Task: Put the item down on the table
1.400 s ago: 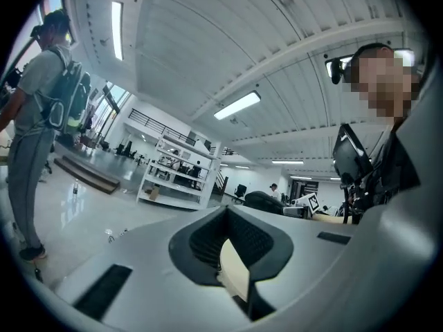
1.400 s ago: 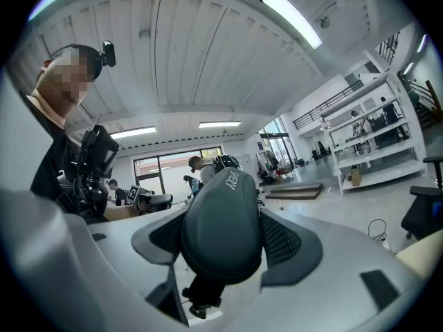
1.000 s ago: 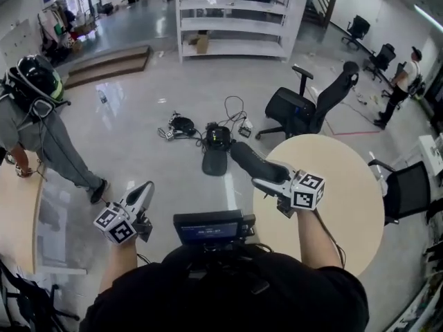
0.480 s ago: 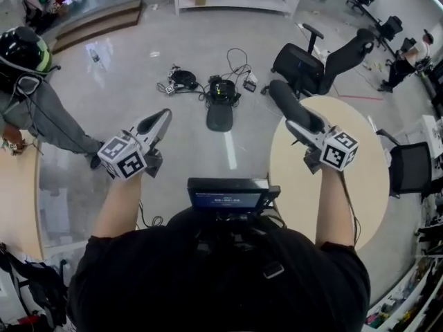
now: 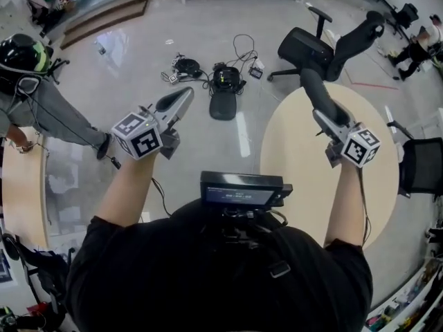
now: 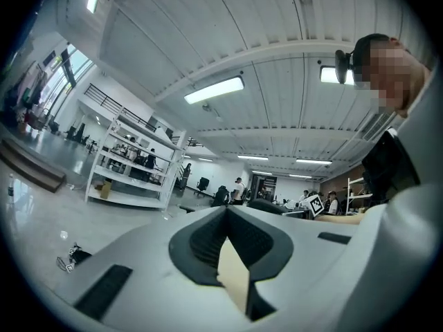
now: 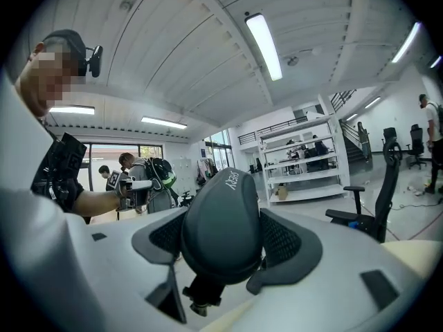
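Black office chair point(image 5: 308, 47) on floor; cabled gear point(image 5: 225, 80) nearby; bystander point(image 5: 48, 113) left.

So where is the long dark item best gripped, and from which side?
Across its rounded body near one end, approached along its length, as the right gripper does. The dark item is long and narrow, so jaws likely fit its two sides, leaving the far end free above the round table.
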### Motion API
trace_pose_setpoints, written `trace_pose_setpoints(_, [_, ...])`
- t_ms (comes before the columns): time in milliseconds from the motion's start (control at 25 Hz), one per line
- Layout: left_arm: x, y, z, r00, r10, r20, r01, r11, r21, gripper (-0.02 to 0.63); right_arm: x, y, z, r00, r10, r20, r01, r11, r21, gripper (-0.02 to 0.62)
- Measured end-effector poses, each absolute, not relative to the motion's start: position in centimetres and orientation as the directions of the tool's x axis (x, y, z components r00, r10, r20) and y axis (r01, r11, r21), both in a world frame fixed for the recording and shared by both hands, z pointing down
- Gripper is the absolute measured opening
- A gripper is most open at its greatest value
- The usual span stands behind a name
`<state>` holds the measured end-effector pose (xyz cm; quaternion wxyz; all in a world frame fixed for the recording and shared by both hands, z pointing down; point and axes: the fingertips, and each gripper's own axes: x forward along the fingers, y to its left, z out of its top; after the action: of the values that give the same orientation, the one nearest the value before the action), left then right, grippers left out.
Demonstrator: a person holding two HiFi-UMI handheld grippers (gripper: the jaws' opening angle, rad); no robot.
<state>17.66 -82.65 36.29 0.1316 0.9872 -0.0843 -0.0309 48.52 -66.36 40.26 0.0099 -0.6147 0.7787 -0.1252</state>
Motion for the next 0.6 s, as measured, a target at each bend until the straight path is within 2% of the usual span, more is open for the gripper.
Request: trace_pose_setpoints(600, [46.7,-75.4,40.5,0.995,0.094,0.033,0.083,-0.962,0.259,0.002,72.3,-55.6,45.9,0.003,-0.984,0.177,-0.982,-0.036,-0.184,0.325])
